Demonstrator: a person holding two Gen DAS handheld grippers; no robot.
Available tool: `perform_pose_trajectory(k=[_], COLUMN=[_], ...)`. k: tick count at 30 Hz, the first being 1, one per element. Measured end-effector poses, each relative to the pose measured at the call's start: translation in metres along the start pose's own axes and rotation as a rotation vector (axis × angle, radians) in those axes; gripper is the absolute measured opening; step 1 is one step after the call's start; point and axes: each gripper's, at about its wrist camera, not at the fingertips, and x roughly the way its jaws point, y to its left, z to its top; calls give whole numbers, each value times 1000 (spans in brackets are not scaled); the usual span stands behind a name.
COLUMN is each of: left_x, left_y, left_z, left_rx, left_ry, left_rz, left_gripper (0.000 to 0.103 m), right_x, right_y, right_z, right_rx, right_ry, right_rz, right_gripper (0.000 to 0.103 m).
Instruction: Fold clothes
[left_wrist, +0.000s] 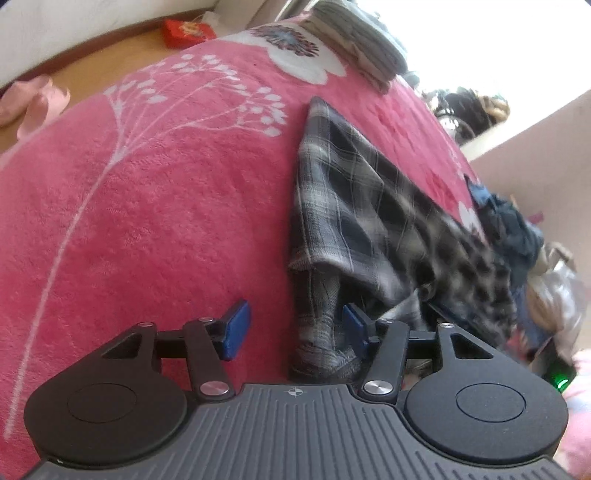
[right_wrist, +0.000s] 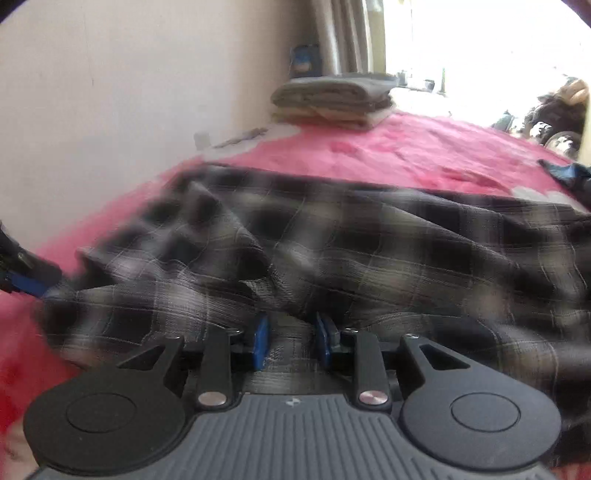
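Nearest in my left wrist view, the left gripper has its blue-padded fingers parted with nothing pressed between them; only the lower corner of the grey-and-black plaid woven shirt lies against the inner face of one pad, so I read this hand as having let go. In my right wrist view, the right gripper is pinched on a bunched fold of that same shirt, cloth filling the narrow gap between its pads. The shirt lies on the bed as a long, rumpled band, partly doubled on itself, with loose ridges and one hanging flap; I judge its folding to be under way, not finished, with flattening and further folds left. The weave looks thin and limp, creasing readily. Beneath it spreads the pink plush blanket with white flower print, soft and napped. To the side, at the bed's edge, a dark blue crumpled heap of clothes appears unfolded. Farthest off, a neat stack of folded grey and beige garments rests at the bed's far end, apparently completed work.
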Motion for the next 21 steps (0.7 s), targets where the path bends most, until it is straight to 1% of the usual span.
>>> perform_pose_trajectory(k=[1,2,4,5,6,7,8,9,10,12,14,16,18,21], left_x=[-1,-3,-5,-6,-6,-6,-5,-4,-2,0,3,6,9,13], left_y=[1,2,6,8,11,14,17,19,21,24,26,28,29,31], left_z=[0,1,1,1,1,2,2,2,2,2,2,3,3,4], left_rx=[-6,-8,-18,-26,-39,-53,-68,-82,-98,-116,-131,-146,-161,-192], left_ry=[-2,-3,2,8,15,22,30,39,50,75,102,130,157,188], left_rz=[-7,-13,-27,-37,-51,-67,-82,-96,-112,-139,-165,-191,-218,-273], left_gripper=[55,55,55,55,55,55,55,55,55,56,56,56,56,56], right_x=[-4,-10,-26,-34,-41,-47,-49,-50,-49,-45,-39,-31,-23,-11], right_y=[2,5,16,24,33,42,53,65,76,101,124,139,147,154], right_z=[5,10,18,20,22,22,20,17,14,7,-3,-12,-17,-21], right_rx=[15,23,-6,-39,-72,-109,-152,-198,-243,-334,-436,-515,-559,-609], right_ry=[4,-12,-77,-103,-126,-143,-150,-150,-145,-117,-97,-92,-89,-111], right_rz=[-8,-9,34,63,94,129,171,216,256,302,314,318,313,278], right_gripper=[29,30,31,33,40,44,45,51,55,55,56,62,65,70])
